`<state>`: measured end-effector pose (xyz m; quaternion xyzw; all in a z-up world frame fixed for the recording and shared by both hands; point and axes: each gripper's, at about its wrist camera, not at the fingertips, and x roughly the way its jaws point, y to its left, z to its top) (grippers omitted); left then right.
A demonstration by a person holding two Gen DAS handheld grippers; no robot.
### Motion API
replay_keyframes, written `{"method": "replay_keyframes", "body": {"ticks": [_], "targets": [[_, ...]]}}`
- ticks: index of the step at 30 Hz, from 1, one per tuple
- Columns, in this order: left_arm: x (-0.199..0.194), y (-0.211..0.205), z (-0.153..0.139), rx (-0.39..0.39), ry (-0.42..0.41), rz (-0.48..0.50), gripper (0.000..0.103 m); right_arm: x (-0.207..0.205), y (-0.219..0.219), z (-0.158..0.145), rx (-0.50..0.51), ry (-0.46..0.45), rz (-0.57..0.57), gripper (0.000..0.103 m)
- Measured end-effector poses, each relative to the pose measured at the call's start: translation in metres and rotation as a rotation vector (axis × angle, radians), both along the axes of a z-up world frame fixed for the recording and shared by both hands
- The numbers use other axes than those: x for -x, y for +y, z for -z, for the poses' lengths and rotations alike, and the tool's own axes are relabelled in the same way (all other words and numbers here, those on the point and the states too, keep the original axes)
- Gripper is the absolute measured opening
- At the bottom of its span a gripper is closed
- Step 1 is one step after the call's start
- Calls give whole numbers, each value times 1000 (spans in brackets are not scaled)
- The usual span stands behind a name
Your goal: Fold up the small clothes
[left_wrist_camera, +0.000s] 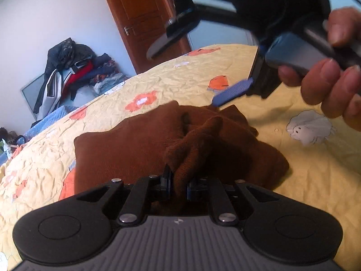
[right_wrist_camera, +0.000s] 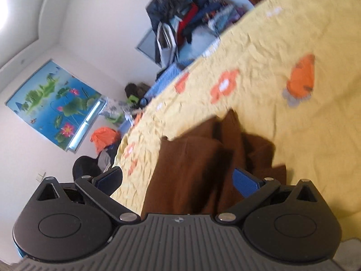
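A small brown garment [left_wrist_camera: 135,144] lies rumpled on the yellow flowered bedspread [left_wrist_camera: 180,79]. My left gripper [left_wrist_camera: 179,185] is shut on a bunched fold of the brown garment near its front edge. In the left wrist view my right gripper [left_wrist_camera: 187,72] hovers open above the garment's far side, held by a hand [left_wrist_camera: 334,85]. In the right wrist view my right gripper [right_wrist_camera: 178,180] is open wide with blue pads [right_wrist_camera: 246,181], just above the brown garment [right_wrist_camera: 191,169], touching nothing.
A pile of dark and red clothes [left_wrist_camera: 74,67] sits beyond the bed's far edge by the white wall, also in the right wrist view [right_wrist_camera: 185,15]. A brown wooden door [left_wrist_camera: 140,18] stands behind. A lotus picture [right_wrist_camera: 54,106] hangs on the wall.
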<state>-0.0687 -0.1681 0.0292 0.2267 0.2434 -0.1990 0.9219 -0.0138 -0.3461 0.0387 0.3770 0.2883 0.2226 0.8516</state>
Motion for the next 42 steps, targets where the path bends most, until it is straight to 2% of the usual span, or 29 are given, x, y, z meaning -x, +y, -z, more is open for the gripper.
{"method": "replay_keyframes", "body": {"ticks": [2, 6, 8, 10, 13, 17, 19, 20, 22, 23, 24, 27, 30, 31, 33, 34, 35, 37, 38, 39, 40, 41, 42], "targets": [[-1, 4, -3, -2, -11, 0, 11, -10, -2, 5, -53, 43, -26, 103], [7, -1, -6, -34, -75, 15, 13, -38, -2, 7, -223, 101, -113, 103], [8, -5, -6, -62, -129, 28, 14, -55, 1, 5, -163, 143, -105, 103], [9, -10, -3, -86, -149, 42, 14, -75, 3, 9, -93, 211, -90, 103], [4, -14, 5, -108, -137, 56, 16, -96, 8, 24, -122, 288, -144, 103], [8, -18, 8, -131, -162, 76, 16, -110, 21, 26, -66, 308, -185, 103], [9, -16, 6, -121, -163, 81, 15, -115, 26, 27, -46, 304, -191, 99], [9, -15, 5, -117, -166, 83, 14, -116, 29, 26, -21, 293, -197, 90], [12, -16, 2, -106, -180, 90, 12, -119, 36, 23, 59, 279, -199, 55], [18, -12, 1, -99, -195, 98, 11, -120, 37, 23, 98, 280, -193, 22], [21, -12, -3, -93, -207, 107, 10, -120, 38, 23, 129, 287, -186, 17], [32, -13, -13, -55, -243, 170, 10, -102, 27, 5, 132, 184, -175, 17], [41, -18, -9, -29, -205, 260, 10, -69, 1, -16, 130, 93, -131, 17], [41, -21, -3, -28, -172, 274, 10, -58, -10, -14, 133, 88, -104, 17], [33, -24, 14, -23, -60, 266, 10, -48, -28, 5, 135, 144, -45, 17], [32, -24, 20, -31, -40, 259, 10, -46, -34, 18, 131, 186, -31, 19], [36, -21, 20, -34, -67, 267, 12, -46, -36, 32, 109, 210, -28, 21], [38, -12, 9, -4, -43, 299, 16, -41, -40, 43, 32, 197, 0, 29], [39, -2, 1, 35, -18, 322, 28, -40, -42, 42, 10, 198, 9, 39], [38, 11, -6, 77, -2, 337, 53, -40, -42, 39, 5, 189, 17, 58], [38, 25, -11, 109, 3, 333, 71, -39, -43, 33, 9, 167, 33, 68], [39, 40, -16, 139, -2, 321, 100, -38, -45, 25, 20, 136, 58, 82], [42, 55, -20, 171, -19, 309, 102, -38, -44, 16, 38, 106, 85, 87]]}}
